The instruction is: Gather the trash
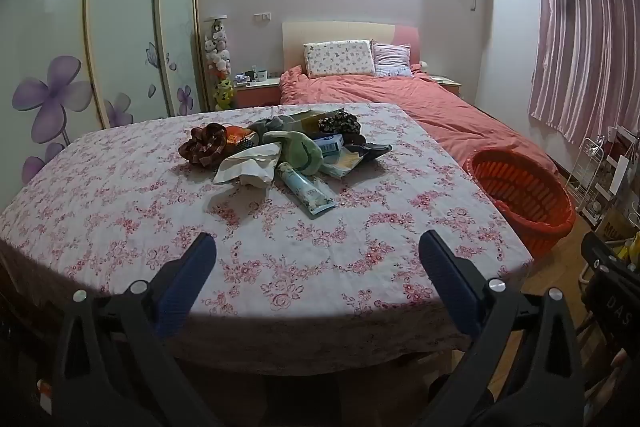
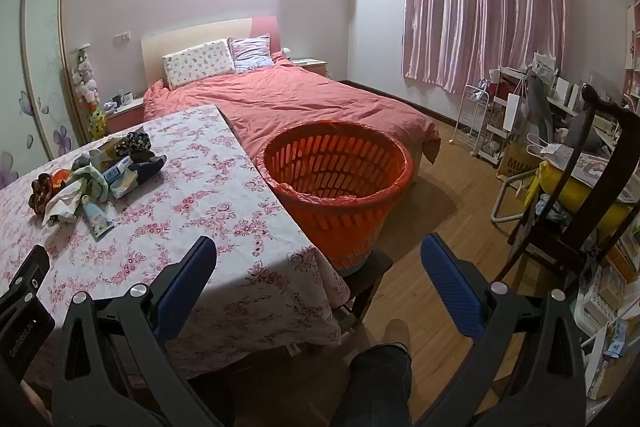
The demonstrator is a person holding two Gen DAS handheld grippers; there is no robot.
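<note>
With both the left gripper point(image 1: 316, 259) and right gripper point(image 2: 318, 263) spread wide and empty, we judge the trash pile point(image 1: 280, 153) mid-table point(image 1: 120, 211) light and soft, probably crumpling, so we'd pinch the stiffer tube point(image 1: 306, 193) across its middle for the orange basket point(image 2: 340, 175).

L gripper point(image 1: 316, 245): jaws spread wide, nothing btwn them, tilted down fwd. R gripper point(image 2: 318, 249): same, jaws wide apart, empty, angled down. Person's leg in dark trousers point(image 2: 380, 379) shows below R gripper.
</note>
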